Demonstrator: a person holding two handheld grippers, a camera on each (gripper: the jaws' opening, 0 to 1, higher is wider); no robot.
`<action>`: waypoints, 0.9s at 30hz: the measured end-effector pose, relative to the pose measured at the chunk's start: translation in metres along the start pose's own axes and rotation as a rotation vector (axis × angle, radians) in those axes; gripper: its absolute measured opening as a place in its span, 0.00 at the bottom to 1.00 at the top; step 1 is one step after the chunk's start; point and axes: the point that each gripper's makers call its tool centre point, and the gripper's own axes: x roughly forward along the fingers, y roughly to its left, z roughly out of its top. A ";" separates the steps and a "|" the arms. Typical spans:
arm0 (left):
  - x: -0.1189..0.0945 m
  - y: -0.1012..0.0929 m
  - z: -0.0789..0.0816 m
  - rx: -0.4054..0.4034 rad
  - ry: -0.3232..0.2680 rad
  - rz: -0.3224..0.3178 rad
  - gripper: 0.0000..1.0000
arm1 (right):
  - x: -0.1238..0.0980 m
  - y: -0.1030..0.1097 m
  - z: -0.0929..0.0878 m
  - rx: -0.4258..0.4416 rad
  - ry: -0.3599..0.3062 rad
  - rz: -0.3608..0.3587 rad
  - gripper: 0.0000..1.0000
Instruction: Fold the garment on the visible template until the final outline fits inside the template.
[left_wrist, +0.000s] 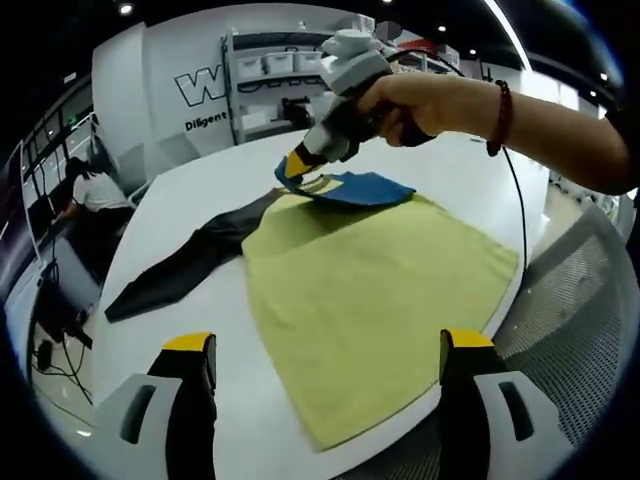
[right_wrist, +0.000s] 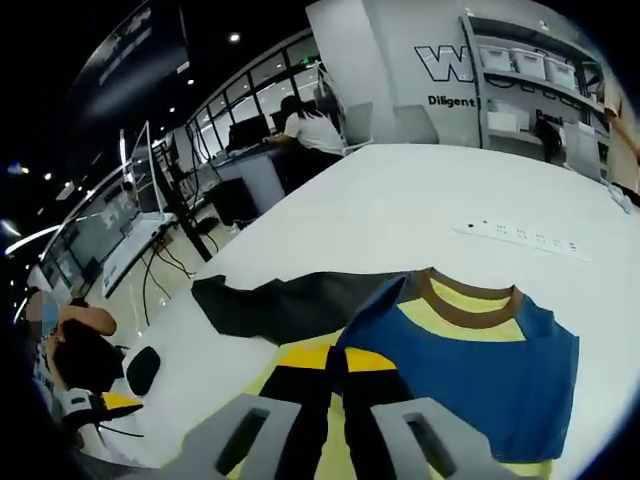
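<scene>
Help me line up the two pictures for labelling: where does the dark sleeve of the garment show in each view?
Left gripper view: the dark sleeve runs from centre toward lower left across the white table, left of the yellow-green body.
Right gripper view: the dark sleeve lies left of centre, beside the blue shoulder panel.
Shared landmark: the blue shoulder panel, pinched by the right gripper.

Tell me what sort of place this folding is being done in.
Probably an open-plan lab or office workspace. A large white table holds the garment, storage shelves with bins stand against a lettered wall, and people sit at desks with monitors along the windows.
</scene>
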 end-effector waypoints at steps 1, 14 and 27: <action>0.000 0.000 0.000 0.002 0.002 0.001 0.91 | 0.002 0.001 -0.002 -0.007 0.006 0.003 0.00; 0.001 0.001 0.001 -0.002 0.000 0.001 0.91 | 0.023 0.007 -0.039 -0.099 0.099 0.023 0.00; 0.000 0.003 0.001 0.011 0.003 0.015 0.91 | 0.029 0.013 -0.056 -0.064 0.099 0.073 0.02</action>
